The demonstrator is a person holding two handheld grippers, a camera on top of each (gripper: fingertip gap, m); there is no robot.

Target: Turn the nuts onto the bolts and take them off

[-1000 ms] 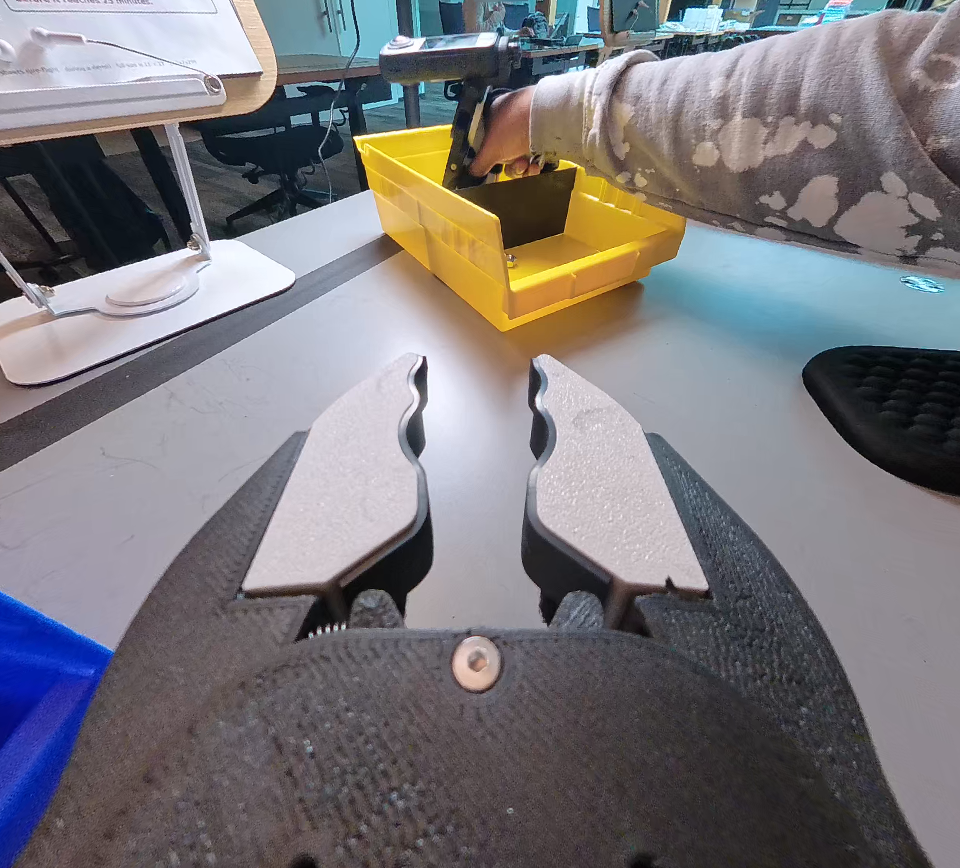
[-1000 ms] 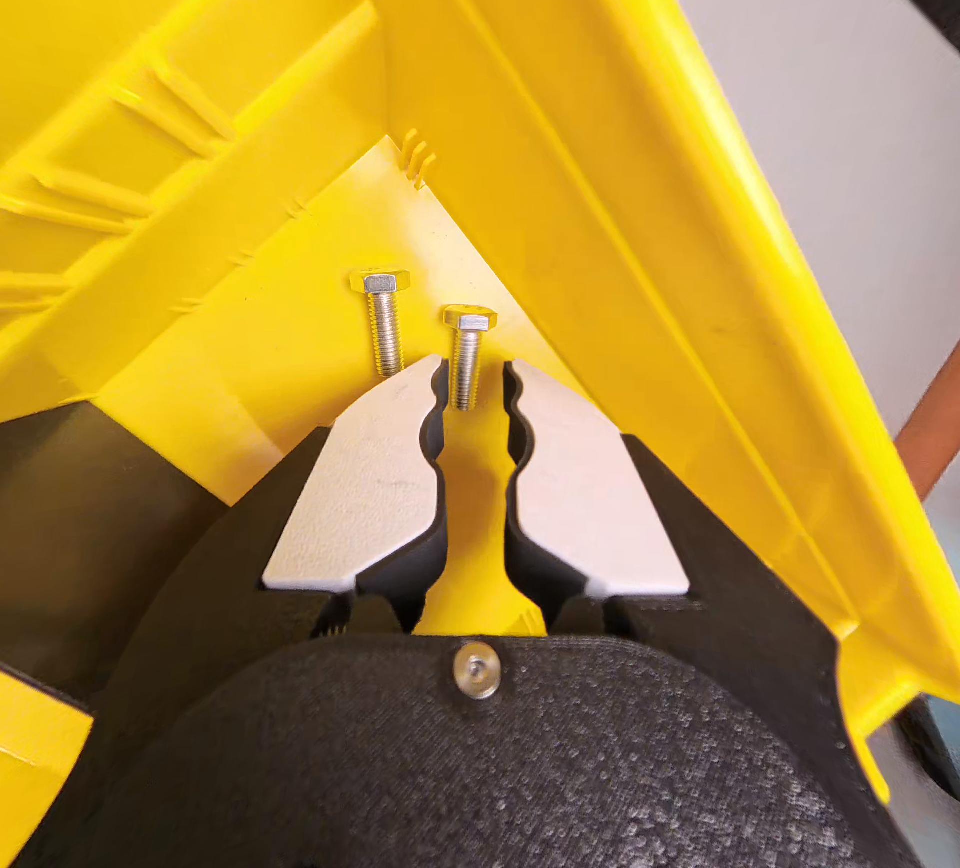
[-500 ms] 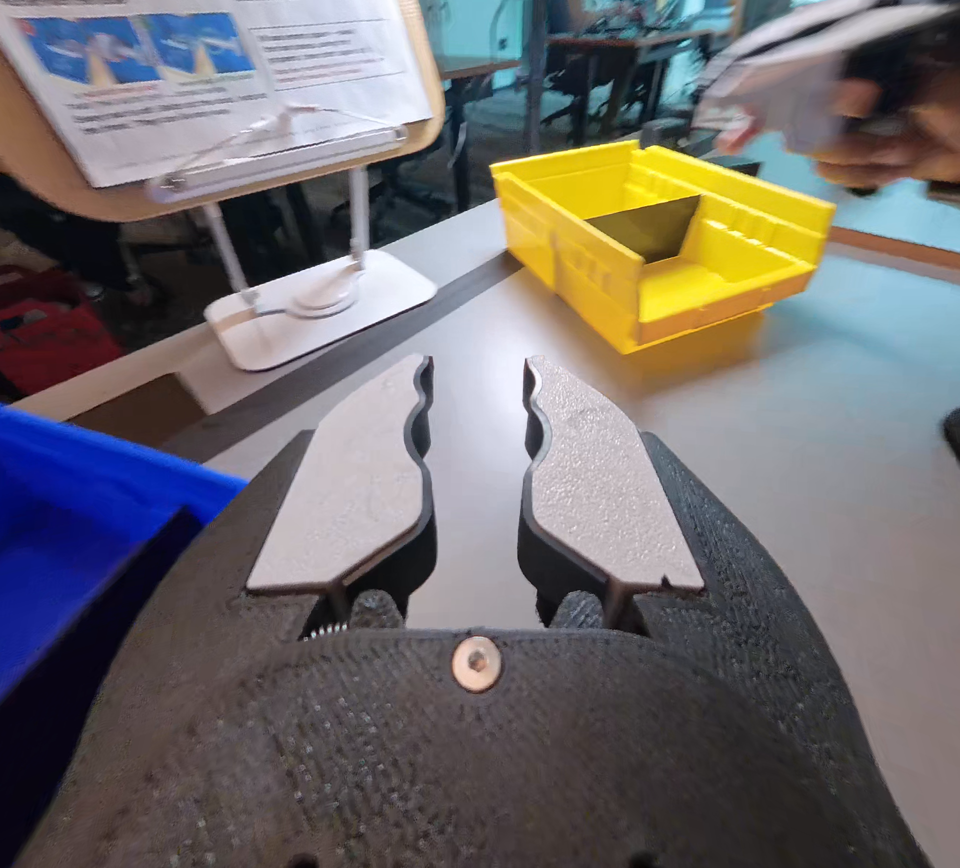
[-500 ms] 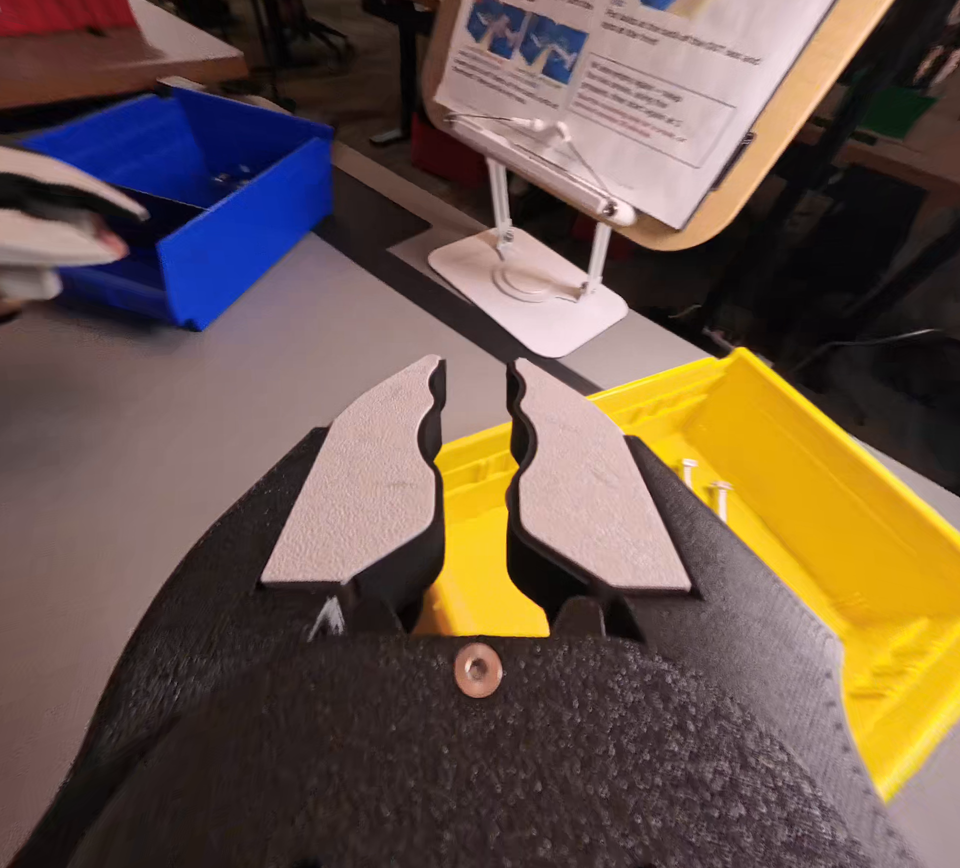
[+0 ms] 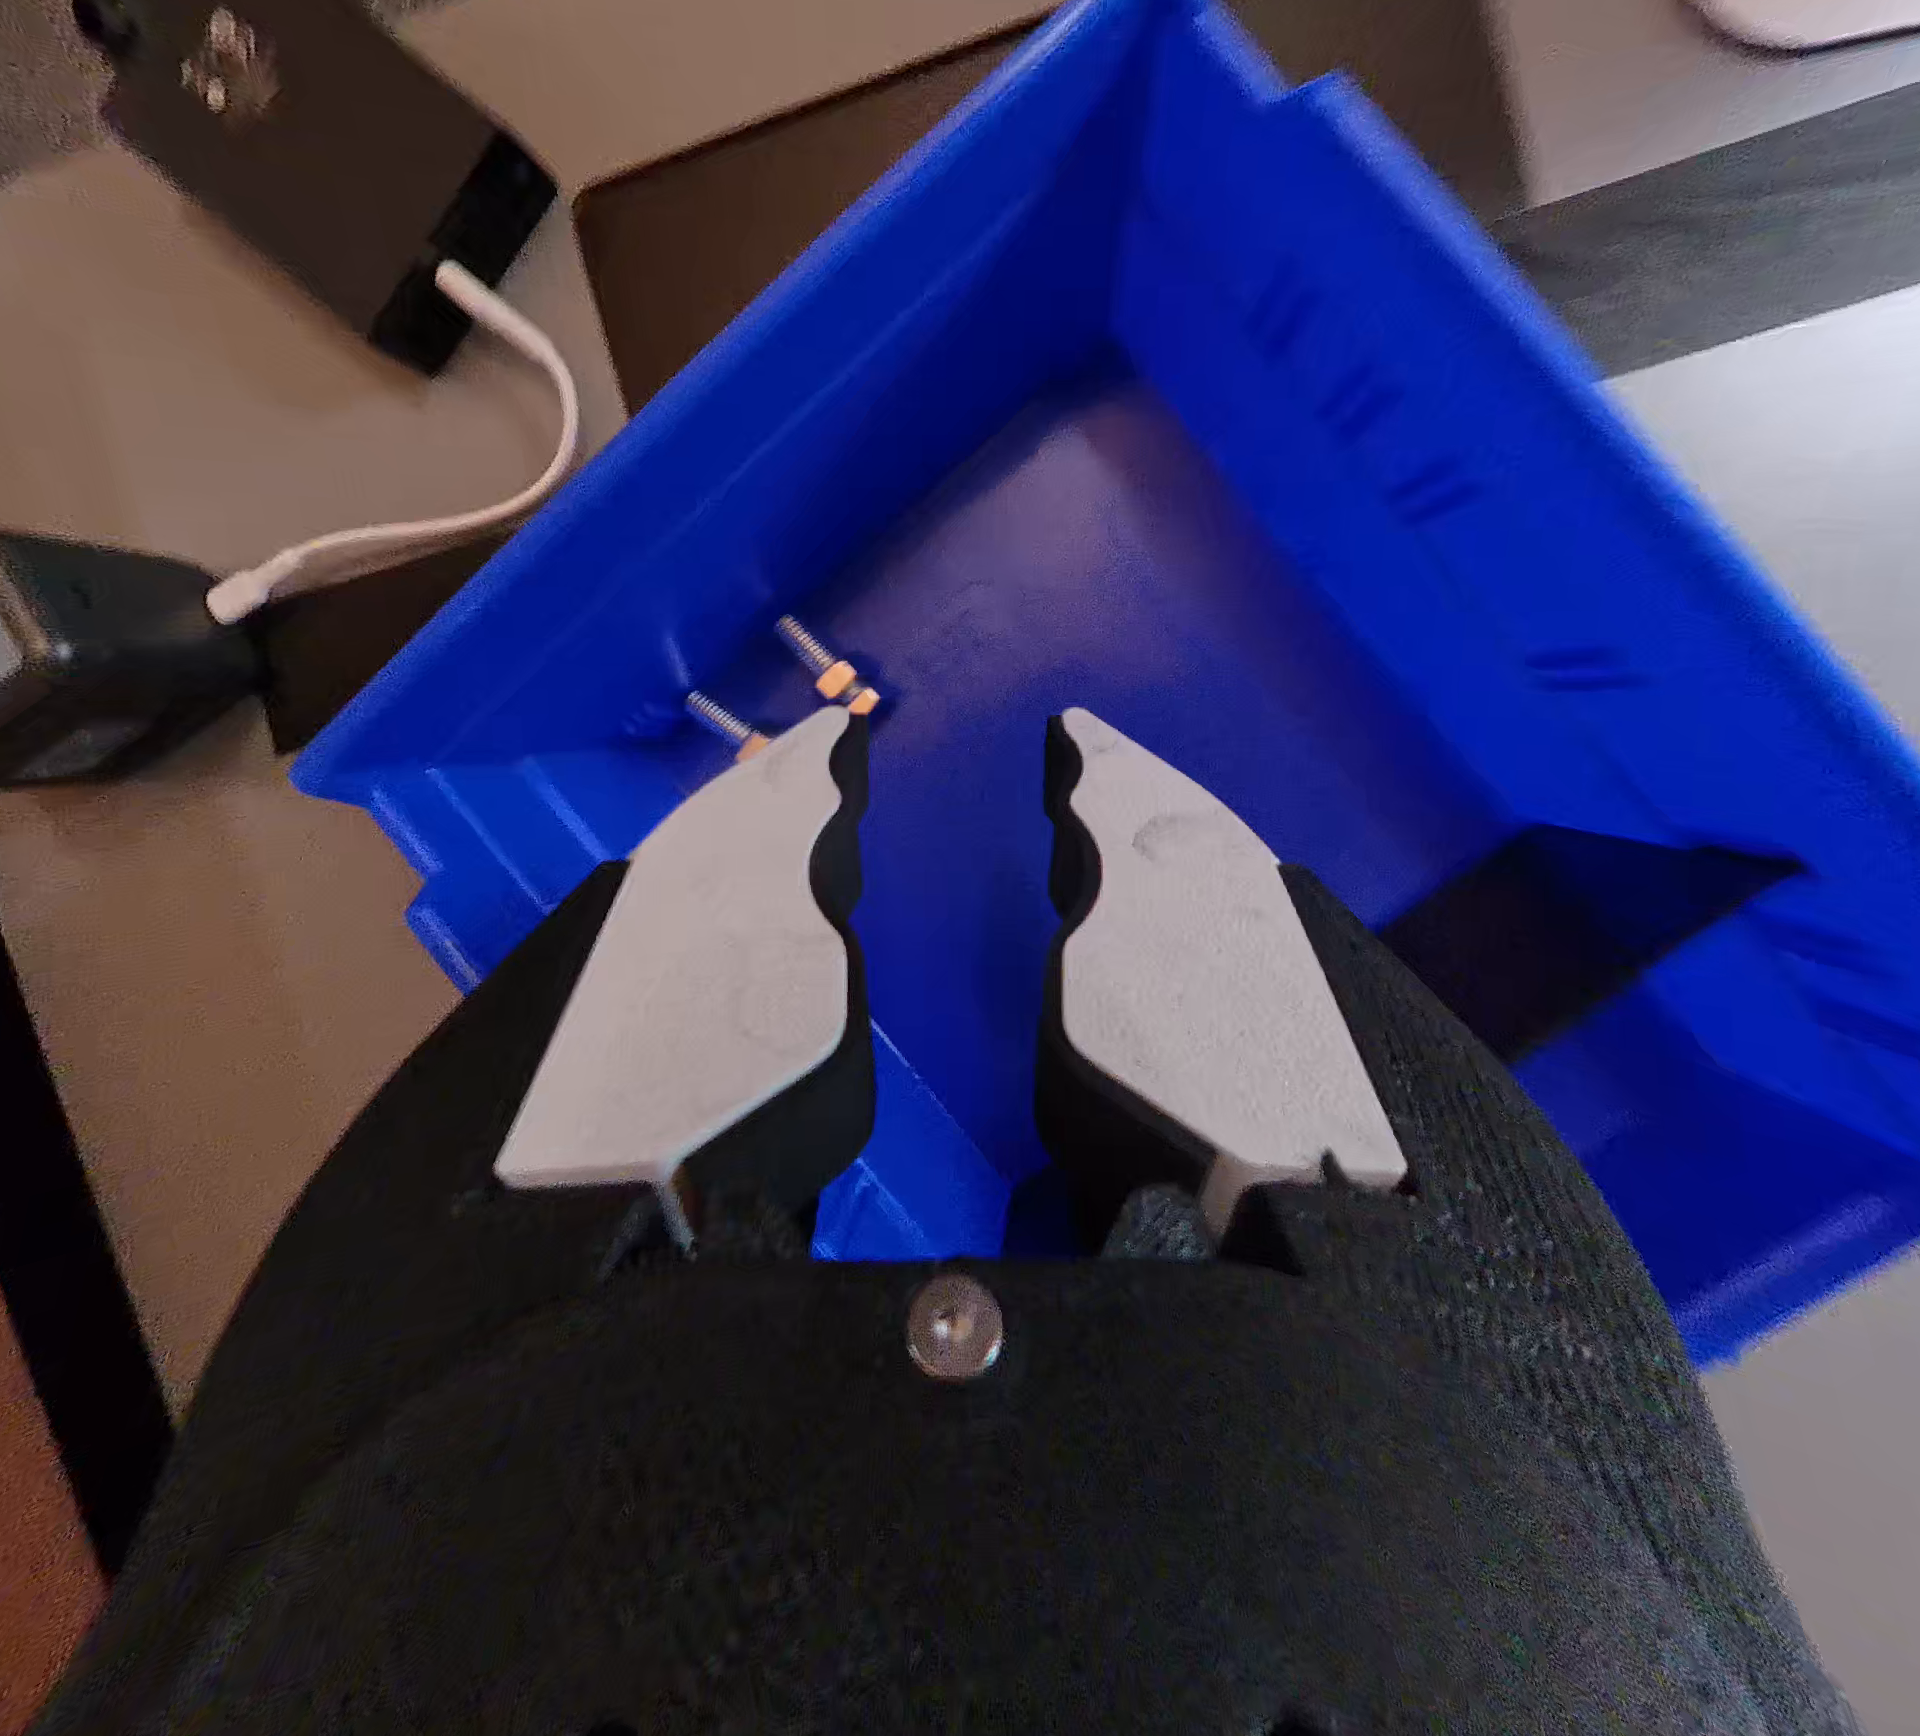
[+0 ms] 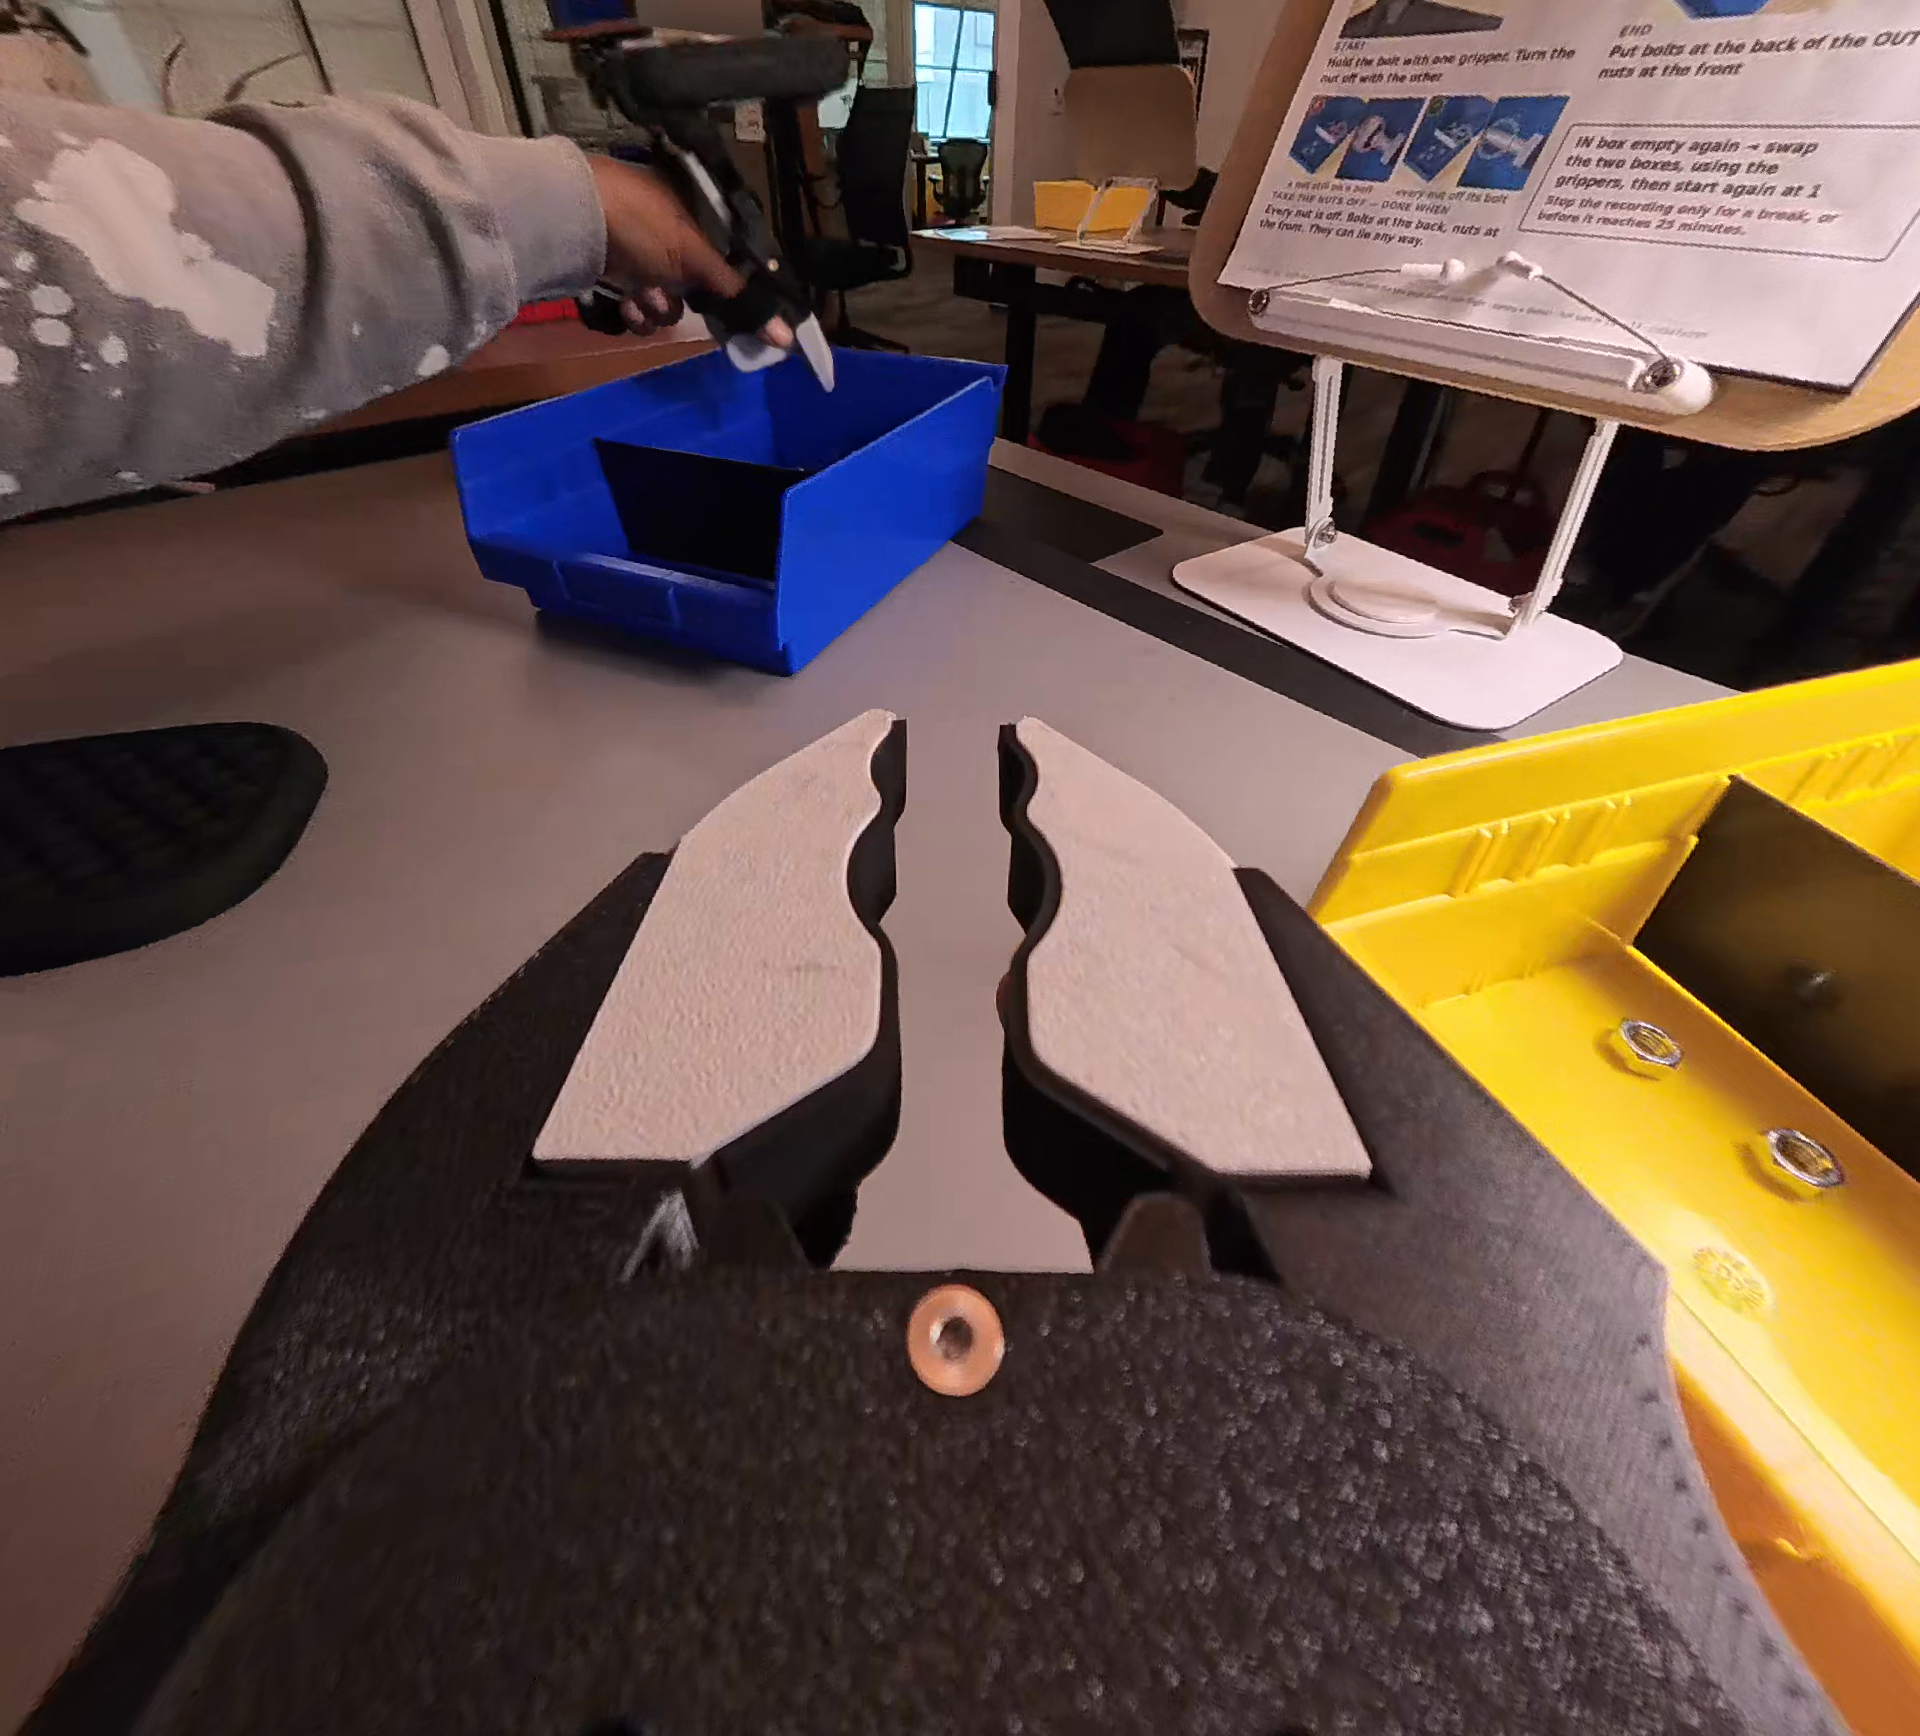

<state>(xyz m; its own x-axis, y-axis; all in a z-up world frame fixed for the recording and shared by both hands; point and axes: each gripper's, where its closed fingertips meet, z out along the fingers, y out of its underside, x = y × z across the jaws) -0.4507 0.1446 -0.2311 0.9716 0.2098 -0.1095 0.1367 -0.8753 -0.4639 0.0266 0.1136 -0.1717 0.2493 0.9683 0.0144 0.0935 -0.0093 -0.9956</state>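
Over the blue bin [image 5: 1351,398], in the left wrist view, the left tongs [image 5: 951,725] hang with their fingers apart and nothing between them. Two bolts [image 5: 821,658] with nuts on them lie against the bin's side wall, one just beyond the left fingertip [image 5: 831,730], the other partly hidden behind that finger. Past the bin, a dark device with a white cable [image 5: 499,502] lies on the bench [image 5: 187,907].

In the right wrist view, the right tongs [image 6: 951,730] hover above the grey bench [image 6: 520,751], fingers apart and empty. To their right the yellow bin [image 6: 1558,813] holds loose nuts [image 6: 1647,1047] on its front floor, before a black divider [image 6: 1818,917]. Farther off, a person's sleeved arm [image 6: 260,252] holds the left tongs [image 6: 800,351] over the blue bin [image 6: 883,491]. A white stand carrying an instruction sheet [image 6: 1662,76] stands at the right, and a black pad [image 6: 135,834] lies at the left.
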